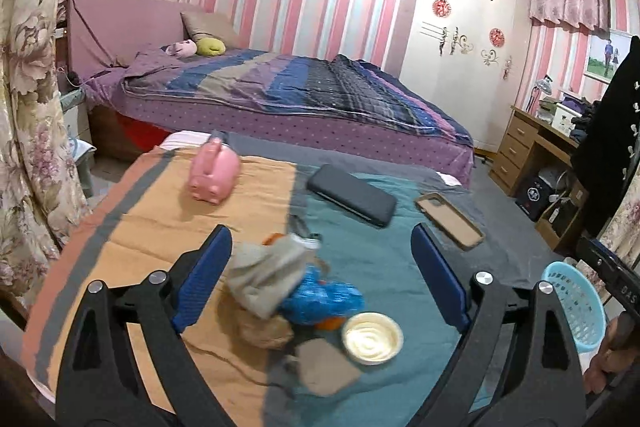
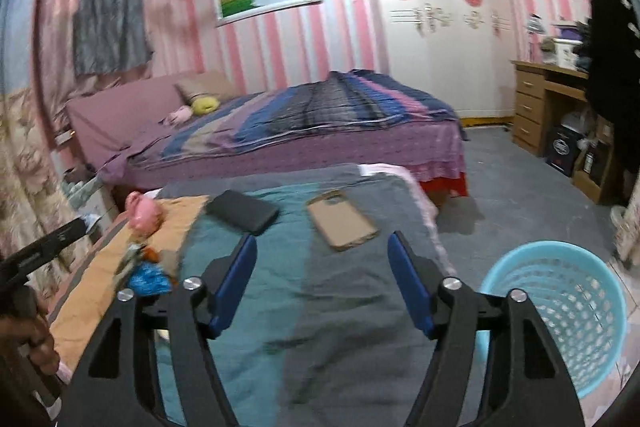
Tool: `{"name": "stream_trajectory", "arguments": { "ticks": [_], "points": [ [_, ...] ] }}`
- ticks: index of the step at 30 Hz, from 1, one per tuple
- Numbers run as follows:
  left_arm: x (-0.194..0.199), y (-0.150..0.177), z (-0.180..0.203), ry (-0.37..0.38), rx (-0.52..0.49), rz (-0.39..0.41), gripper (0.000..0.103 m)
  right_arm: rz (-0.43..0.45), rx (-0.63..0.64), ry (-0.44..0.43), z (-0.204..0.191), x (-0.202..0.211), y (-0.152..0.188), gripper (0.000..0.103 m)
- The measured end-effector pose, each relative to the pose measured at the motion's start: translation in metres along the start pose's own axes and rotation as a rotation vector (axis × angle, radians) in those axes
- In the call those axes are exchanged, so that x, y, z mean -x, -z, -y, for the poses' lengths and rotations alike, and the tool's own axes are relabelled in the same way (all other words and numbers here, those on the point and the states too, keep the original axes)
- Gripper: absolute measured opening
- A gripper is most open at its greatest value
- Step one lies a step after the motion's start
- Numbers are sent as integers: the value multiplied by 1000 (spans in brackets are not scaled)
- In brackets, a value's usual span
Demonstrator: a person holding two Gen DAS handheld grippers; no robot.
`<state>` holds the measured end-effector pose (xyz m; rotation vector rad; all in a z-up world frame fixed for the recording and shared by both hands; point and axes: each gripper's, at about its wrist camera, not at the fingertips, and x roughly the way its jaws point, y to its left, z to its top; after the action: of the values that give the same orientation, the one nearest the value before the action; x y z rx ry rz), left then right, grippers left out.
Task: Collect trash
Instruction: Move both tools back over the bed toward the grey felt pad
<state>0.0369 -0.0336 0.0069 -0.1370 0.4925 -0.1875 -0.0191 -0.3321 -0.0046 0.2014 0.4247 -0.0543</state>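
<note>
1. My left gripper [image 1: 320, 275] has its jaws spread wide and nothing pressed between the blue pads. It hangs over the cloth-covered table [image 1: 400, 267].
2. Between and just below those jaws lies the trash pile [image 1: 280, 287]: a grey crumpled wrapper, a blue crinkled bag [image 1: 324, 297] touching it, a bit of orange at its edge, and tan scraps under them. The pile is blurred, so I cannot sort it further.
3. A round white lid or cup [image 1: 373, 337] sits just beside the blue bag, toward the table's near edge.
4. My right gripper [image 2: 322, 283] is likewise open, with only bare teal and grey cloth between its fingers.
5. From the right wrist view the trash pile sits at the table's left side, well apart from the right gripper.
6. The light blue basket [image 2: 568, 311] stands on the floor off the table's right edge, near the right gripper.
7. Toward the far edge lie a black case [image 1: 352, 195] and a tan phone cover [image 1: 450, 221], side by side and apart.
8. A pink pig-shaped toy [image 1: 214, 173] rests on the orange part of the cloth near the far left corner.
9. Beyond the table stands a bed [image 1: 280, 87] with a striped cover.
</note>
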Motion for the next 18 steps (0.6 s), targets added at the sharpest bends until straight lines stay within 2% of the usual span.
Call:
{"name": "stream_trajectory", "arguments": {
  "ticks": [5, 11, 13, 16, 18],
  "points": [
    [3, -1, -33, -32, 29, 10, 88, -6, 28, -66, -44, -11, -8, 77],
    [2, 0, -67, -92, 74, 3, 89, -4, 159, -149, -100, -28, -16, 79],
    [0, 3, -74, -113, 69, -9, 90, 22, 156, -178, -106, -30, -6, 80],
    [-7, 9, -82, -142, 53, -43, 90, -31, 194, -154, -115, -42, 21, 80],
    [-11, 12, -87, -156, 39, -54, 90, -52, 207, -138, -119, -45, 27, 80]
  ]
}}
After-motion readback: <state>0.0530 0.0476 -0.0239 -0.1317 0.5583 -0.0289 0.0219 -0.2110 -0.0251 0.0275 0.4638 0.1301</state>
